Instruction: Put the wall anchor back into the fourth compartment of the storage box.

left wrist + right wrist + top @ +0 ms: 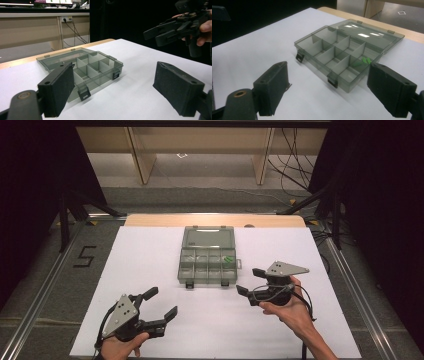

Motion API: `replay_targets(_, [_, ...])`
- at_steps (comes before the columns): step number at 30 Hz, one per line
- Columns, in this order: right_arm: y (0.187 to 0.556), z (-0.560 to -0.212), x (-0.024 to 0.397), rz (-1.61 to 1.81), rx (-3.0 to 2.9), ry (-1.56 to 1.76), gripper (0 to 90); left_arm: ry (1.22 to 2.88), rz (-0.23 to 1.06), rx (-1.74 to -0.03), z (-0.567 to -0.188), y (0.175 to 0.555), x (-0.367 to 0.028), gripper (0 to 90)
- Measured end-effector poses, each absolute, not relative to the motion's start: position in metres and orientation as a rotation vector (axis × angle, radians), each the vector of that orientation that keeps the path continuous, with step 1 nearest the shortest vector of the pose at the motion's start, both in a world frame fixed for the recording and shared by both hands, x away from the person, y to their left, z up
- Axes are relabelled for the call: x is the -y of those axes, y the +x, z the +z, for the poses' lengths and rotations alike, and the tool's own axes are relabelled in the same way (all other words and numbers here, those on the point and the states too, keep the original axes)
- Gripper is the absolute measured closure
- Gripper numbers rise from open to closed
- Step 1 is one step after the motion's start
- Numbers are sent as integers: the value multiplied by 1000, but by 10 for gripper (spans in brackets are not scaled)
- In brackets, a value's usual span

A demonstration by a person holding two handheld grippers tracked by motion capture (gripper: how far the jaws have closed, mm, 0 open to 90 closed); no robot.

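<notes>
Both hand-held grippers, left hand-held gripper (161, 303) and right hand-held gripper (250, 281), hover wide and empty before an open compartment box (207, 261) on the tabletop (150, 270), approach apparently next.

Left claw (160, 304) held low, jaws spread wide, empty. Right claw (250, 281) raised, jaws parted, likewise empty.

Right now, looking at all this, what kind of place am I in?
Probably a lab or recording studio, not a home: black curtains flank the white-covered table, cables trail across the floor, and a floor marker reads 5. An open compartment box sits mid-table.
</notes>
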State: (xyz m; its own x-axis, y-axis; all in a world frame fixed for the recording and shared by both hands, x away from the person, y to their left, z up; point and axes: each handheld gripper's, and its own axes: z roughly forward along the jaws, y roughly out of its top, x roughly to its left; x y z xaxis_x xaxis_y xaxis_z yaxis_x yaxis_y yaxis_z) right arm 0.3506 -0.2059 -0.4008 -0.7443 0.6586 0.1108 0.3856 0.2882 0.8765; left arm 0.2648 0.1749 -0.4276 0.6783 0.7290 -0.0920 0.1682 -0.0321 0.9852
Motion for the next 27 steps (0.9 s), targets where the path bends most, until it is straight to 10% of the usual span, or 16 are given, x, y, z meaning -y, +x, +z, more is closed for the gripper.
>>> replay_targets(27, [305,-407,210,1612,-2187,913,165,1575,526,-754,-427,264,-174,160])
